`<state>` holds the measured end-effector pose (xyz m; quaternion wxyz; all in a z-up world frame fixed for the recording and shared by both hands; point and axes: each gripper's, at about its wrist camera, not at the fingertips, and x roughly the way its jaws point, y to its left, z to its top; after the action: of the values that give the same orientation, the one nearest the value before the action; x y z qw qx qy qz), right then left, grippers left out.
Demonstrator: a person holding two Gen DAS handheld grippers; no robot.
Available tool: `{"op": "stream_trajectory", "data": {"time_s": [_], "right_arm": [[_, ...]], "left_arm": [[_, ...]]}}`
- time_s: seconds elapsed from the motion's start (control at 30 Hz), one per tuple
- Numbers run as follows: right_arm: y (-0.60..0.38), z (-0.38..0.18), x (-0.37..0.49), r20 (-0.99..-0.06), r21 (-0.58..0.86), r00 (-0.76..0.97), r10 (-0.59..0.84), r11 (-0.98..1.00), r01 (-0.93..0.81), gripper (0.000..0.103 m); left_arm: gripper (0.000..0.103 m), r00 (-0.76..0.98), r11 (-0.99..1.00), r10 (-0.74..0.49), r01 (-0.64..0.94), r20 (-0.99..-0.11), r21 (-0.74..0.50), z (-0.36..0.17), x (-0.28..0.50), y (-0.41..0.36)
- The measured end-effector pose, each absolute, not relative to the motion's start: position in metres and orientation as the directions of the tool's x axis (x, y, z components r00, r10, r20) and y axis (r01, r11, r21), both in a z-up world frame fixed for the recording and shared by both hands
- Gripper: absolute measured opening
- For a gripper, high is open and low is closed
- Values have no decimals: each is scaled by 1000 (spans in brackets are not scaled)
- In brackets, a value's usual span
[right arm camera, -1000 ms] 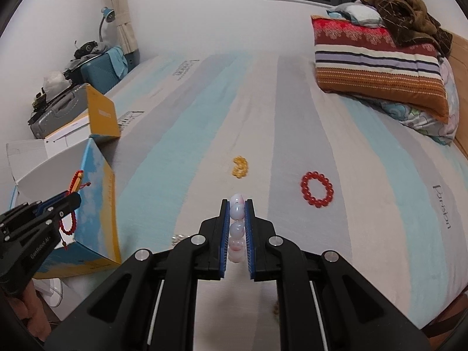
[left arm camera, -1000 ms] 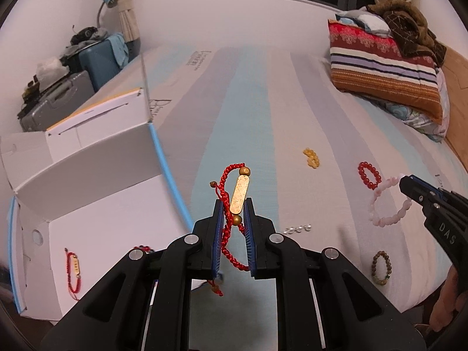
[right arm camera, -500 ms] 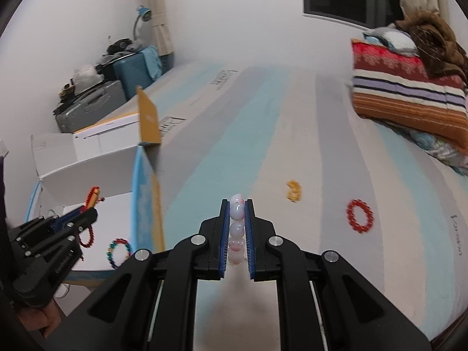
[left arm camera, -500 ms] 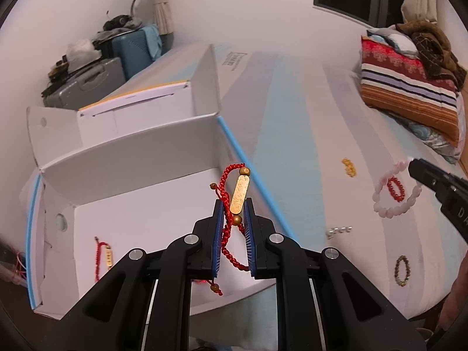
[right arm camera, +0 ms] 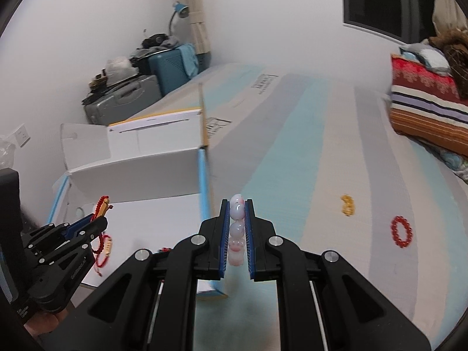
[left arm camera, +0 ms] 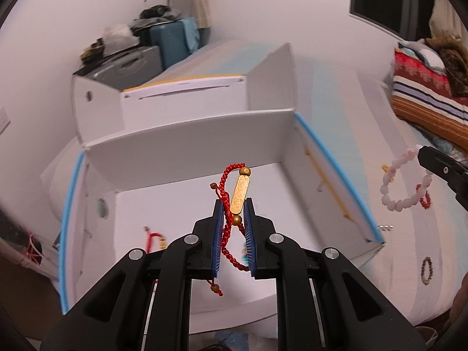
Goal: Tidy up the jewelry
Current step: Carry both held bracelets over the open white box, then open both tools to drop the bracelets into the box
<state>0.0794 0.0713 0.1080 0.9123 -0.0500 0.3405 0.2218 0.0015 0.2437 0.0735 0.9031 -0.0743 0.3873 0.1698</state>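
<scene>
Over the white box (left arm camera: 187, 204) at the bed's left edge, the left tongs (left arm camera: 234, 219) are pinching a red cord bracelet (left arm camera: 226, 234) with a gold bar, blades pressed against the cord and lower bead. Its loop is sticking up past the tips and a knotted tail is dangling below. Beneath it the box floor is mostly bare; another red bracelet (left arm camera: 153, 238) is already lying near the box's left wall.

The right tongs (right arm camera: 236, 213) are pinching a pink bead bracelet (right arm camera: 237, 228), several beads lined up between the blades. In the left view most of that ring is hanging free below the tips, over the bed just outside the box's right wall. From the right view, those tongs are sitting above the blue-edged wall, not clearly inside yet.

Step looks like drop-off into the box. Doing it well: bring each pair of tongs fully past the wall and low over the floor before spreading, so the piece is not bouncing out or snagging the rim. Probably lower the cord bracelet onto a bare patch, clear of the one already there, to avoid tangling. The cord may cling to the ribbed blades, so opening wide should help. Pink ring needs to clear the wall completely first.

Elsewhere on the bed, a red bead bracelet (right arm camera: 402, 231) and a yellow bead bracelet (right arm camera: 347, 204) are lying mid-bed, a dark bead bracelet (left arm camera: 426, 270) nearer the front edge.
</scene>
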Motion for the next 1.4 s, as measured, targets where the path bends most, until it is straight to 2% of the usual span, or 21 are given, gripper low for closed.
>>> {"op": "stream_trajectory", "data": {"time_s": [0.23, 0.47, 1.13, 1.33, 1.4], "right_arm": [[118, 102, 67, -648, 57, 633, 424, 856, -514, 9], [166, 77, 65, -692, 32, 580, 430, 821, -571, 9], [221, 7, 87, -816, -9, 476, 328, 816, -578, 9], [223, 3, 90, -824, 8, 459, 333, 816, -579, 11], [223, 3, 88, -823, 13, 457, 336, 817, -576, 12]], "left_arm": [[13, 612, 903, 289, -429, -737, -3, 66, -17, 280], [13, 580, 871, 316, -490, -751, -12, 60, -30, 314], [14, 464, 836, 302, -548, -833, -3, 18, -26, 363], [18, 447, 830, 313, -558, -838, 12, 18, -26, 363], [26, 447, 829, 318, -559, -836, 16, 19, -27, 361]]}}
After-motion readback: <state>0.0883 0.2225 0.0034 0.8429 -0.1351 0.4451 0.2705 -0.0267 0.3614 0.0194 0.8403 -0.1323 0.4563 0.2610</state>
